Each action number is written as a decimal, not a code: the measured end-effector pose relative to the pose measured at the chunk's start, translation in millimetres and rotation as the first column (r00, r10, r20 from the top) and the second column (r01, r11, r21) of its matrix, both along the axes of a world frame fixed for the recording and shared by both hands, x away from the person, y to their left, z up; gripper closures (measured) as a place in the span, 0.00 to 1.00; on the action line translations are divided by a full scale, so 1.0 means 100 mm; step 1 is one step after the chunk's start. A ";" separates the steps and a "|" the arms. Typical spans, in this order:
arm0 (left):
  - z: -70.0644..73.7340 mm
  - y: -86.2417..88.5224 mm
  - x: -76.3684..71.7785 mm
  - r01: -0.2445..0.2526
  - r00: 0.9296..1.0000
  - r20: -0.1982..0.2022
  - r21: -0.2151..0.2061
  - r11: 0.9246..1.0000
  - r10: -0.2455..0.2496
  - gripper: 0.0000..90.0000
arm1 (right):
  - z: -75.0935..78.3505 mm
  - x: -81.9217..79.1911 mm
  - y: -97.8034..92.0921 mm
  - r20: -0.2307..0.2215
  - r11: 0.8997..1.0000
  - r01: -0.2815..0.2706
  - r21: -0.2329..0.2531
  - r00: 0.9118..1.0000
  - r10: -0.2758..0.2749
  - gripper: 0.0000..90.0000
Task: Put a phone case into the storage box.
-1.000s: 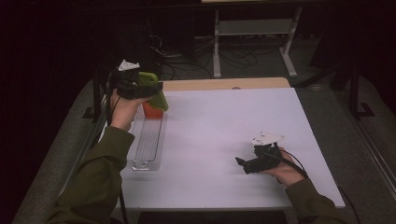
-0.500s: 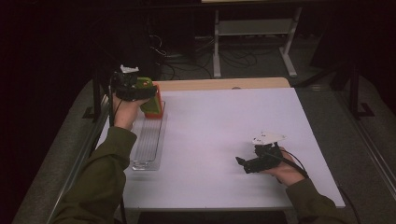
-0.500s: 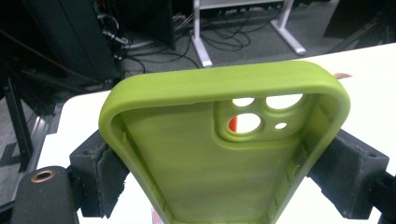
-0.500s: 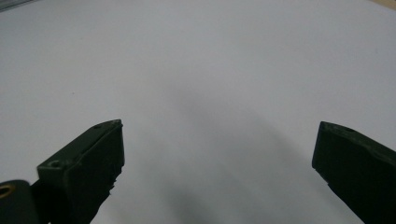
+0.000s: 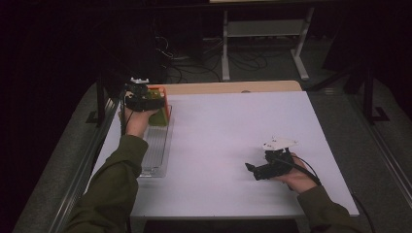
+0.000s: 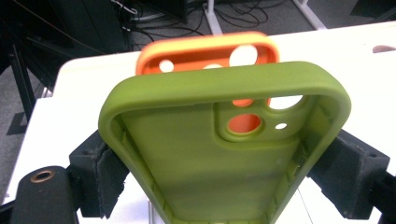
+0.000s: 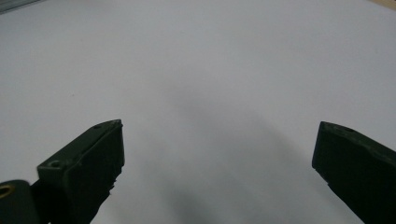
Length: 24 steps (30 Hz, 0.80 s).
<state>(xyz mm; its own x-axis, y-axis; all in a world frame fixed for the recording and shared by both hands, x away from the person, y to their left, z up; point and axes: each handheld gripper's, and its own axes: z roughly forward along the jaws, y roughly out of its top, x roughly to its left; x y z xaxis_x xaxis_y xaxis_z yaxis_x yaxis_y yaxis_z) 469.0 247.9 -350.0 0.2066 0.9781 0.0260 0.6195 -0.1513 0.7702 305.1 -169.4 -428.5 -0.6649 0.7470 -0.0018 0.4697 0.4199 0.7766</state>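
My left gripper (image 6: 224, 179) is shut on a green phone case (image 6: 219, 163), its black jaws pressing the case's two long sides. The case's open inside faces the camera, with the camera cut-outs at the upper right. Just behind it stands an orange phone case (image 6: 201, 51), upright and partly hidden. In the high view my left gripper (image 5: 151, 108) is at the table's far left corner, with the orange case (image 5: 166, 108) beside it. My right gripper (image 5: 252, 171) rests low over the table at the near right, and in its own view the right gripper (image 7: 215, 154) is open with only bare table between the jaws.
A clear ribbed rack (image 5: 155, 148) lies along the left edge of the white table (image 5: 233, 126), running toward the person from the orange case. A wooden strip (image 5: 233, 87) borders the far edge. Cables and a metal stand lie on the dark floor beyond.
My left gripper has carried the green case down and slightly nearer, bringing it against the orange case at the rack's far end. The right gripper has hardly moved.
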 end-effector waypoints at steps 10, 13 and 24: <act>-0.11 -0.06 0.06 -0.025 1.000 -0.009 0.021 0.999 0.025 0.15 | 0.01 -0.01 0.00 -0.006 1.000 0.006 0.015 1.000 -0.006 0.02; -0.12 -0.07 0.07 -0.025 1.000 -0.009 0.038 0.999 0.026 0.15 | 0.01 -0.01 0.00 -0.007 1.000 0.007 0.017 1.000 -0.007 0.02; -0.17 -0.12 0.11 -0.058 0.998 0.010 0.052 0.997 0.057 0.12 | 0.01 -0.01 0.00 -0.001 1.000 0.004 0.016 1.000 -0.004 0.02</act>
<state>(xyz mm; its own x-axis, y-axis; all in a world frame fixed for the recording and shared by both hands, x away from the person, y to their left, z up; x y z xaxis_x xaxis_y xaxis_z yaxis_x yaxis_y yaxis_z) 480.3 236.2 -366.9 0.1497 0.9856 0.0787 0.6214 -0.1557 0.7678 304.5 -169.9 -427.2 -0.6617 0.7497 0.0114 0.4725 0.4052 0.7826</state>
